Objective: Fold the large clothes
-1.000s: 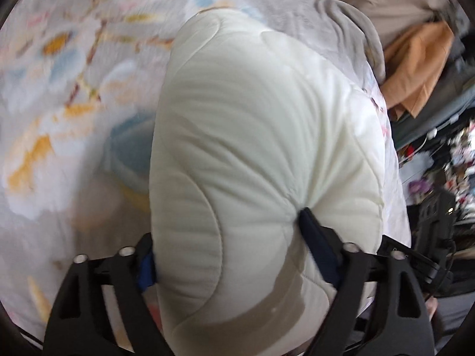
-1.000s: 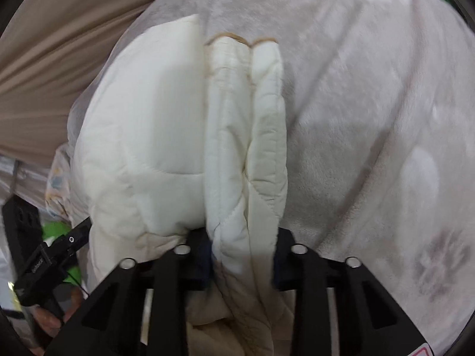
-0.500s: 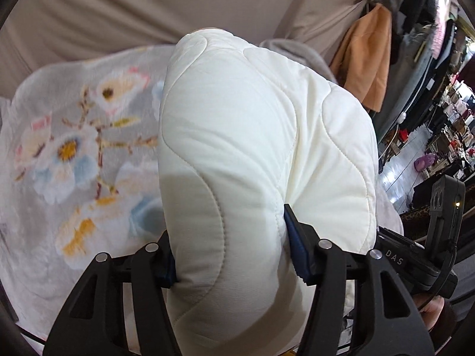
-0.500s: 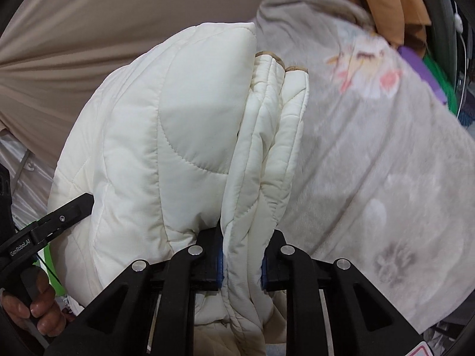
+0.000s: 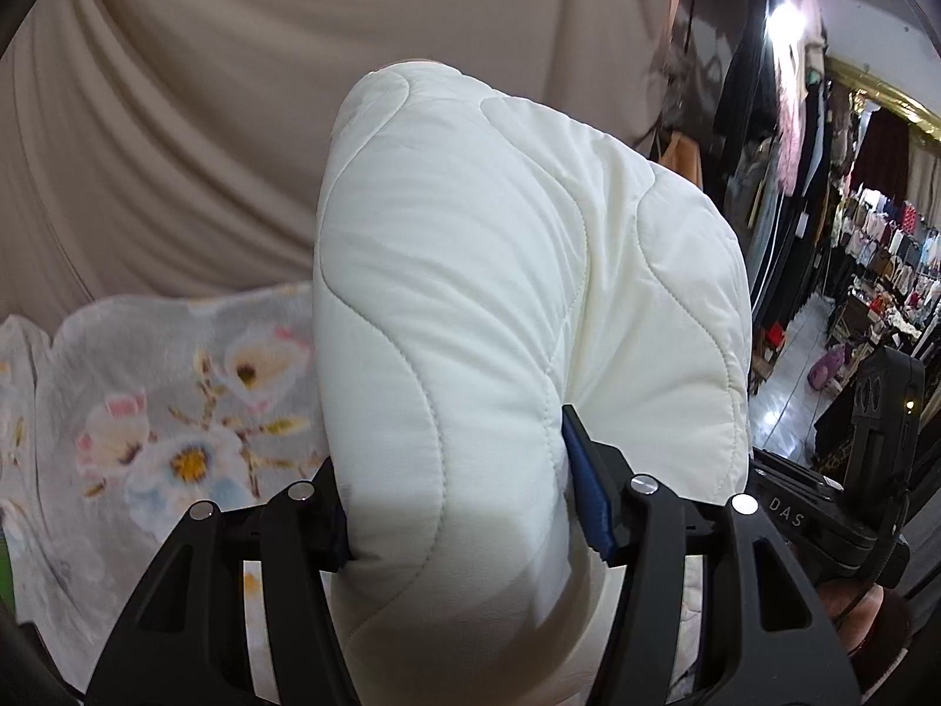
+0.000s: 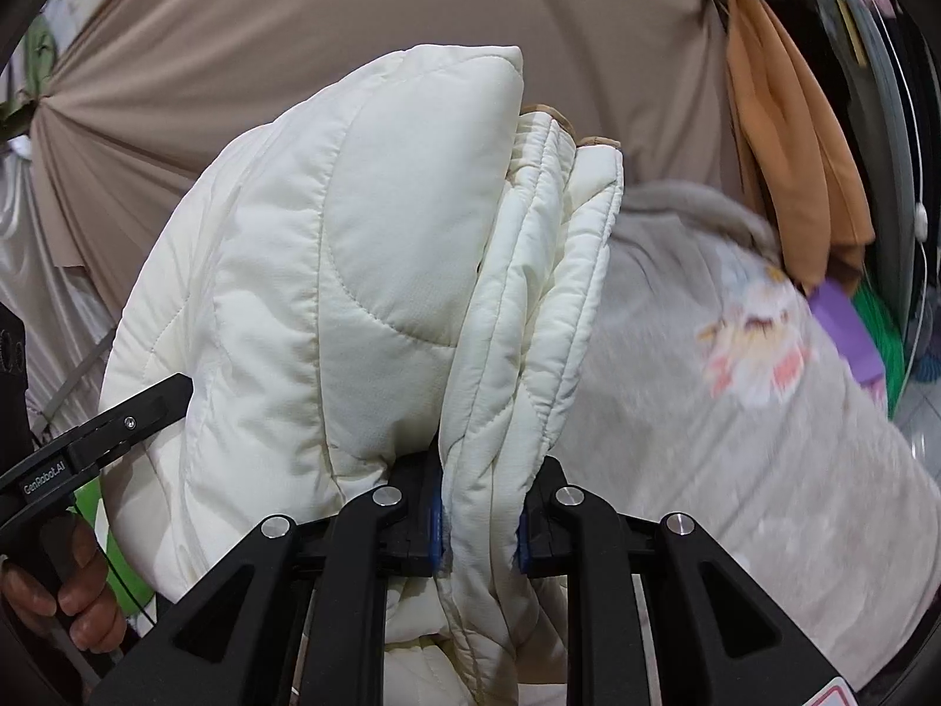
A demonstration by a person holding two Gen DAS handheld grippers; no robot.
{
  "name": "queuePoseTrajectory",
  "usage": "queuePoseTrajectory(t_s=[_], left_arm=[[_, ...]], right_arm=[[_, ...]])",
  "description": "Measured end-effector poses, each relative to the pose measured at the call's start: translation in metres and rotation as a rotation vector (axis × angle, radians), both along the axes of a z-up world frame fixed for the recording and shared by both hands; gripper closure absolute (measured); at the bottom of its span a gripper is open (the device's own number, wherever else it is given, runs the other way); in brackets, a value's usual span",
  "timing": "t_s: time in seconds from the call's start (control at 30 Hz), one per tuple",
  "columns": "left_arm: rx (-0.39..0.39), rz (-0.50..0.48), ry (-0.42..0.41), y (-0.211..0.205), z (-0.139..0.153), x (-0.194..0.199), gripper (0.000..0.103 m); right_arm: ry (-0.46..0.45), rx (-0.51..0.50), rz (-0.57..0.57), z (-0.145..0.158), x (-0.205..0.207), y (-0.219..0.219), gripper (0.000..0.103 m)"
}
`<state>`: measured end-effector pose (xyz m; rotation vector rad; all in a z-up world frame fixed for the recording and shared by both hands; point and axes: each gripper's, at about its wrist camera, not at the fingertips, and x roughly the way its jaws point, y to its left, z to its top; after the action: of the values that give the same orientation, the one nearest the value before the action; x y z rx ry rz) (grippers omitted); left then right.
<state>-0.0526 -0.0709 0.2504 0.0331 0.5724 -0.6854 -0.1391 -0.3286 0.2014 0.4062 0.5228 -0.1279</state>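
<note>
Where both tools pinch — puffy cream quilted jacket (image 5: 500, 323), wavy-stitched.

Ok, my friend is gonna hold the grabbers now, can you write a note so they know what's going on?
Left tool: shut on a thick fold of the white quilted jacket.
Right tool: shut on the jacket's bunched edge layers.
Where things are: the jacket is held up in the air between both tools, above the flowered grey blanket.
Done: the jacket is gathered and doubled over.
Left: lay it down on the blanket, probably smooth it, finish the fold, then open both tools.
</note>
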Motion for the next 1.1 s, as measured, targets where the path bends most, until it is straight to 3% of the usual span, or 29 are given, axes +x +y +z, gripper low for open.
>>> queuePoseTrajectory(t_s=[0.23,0.33,0.47,0.63,0.73,0.8,0.9,1.1], left_arm=[[-0.076,0.03,-0.155,0.044,0.036,-0.002,0.047],[-0.08,0.046,-0.146,0.055,0.034,0.007,0.047],[-0.074,0.05,-0.013,0.06,-0.006,0.035,0.047],[-0.052,0.082,0.258,0.055,-0.105,0.079,0.047],[-0.061,0.11,0.395,0.066,-0.153,0.09,0.048],[-0.063,0.124,0.452,0.073,-0.17,0.093,0.048],[-0.067,0.128,0.46,0.083,-0.167,0.091,0.049],[-0.102,0.123,0.336,0.106,-0.105,0.097,0.049]], right_arm=[[-0.131,-0.071,0.062,0.044,0.017,0.035,0.085],[-0.124,-0.072,0.079,0.046,0.031,0.046,0.085],[-0.011,0.02,0.093,0.01,0.053,0.043,0.084],[0.185,0.086,0.082,-0.071,0.08,0.03,0.084],[0.274,0.105,0.079,-0.107,0.087,0.029,0.084],[0.309,0.118,0.084,-0.12,0.087,0.032,0.084],[0.31,0.096,0.107,-0.118,0.087,0.043,0.085],[0.171,0.011,0.166,-0.065,0.106,0.076,0.086]])
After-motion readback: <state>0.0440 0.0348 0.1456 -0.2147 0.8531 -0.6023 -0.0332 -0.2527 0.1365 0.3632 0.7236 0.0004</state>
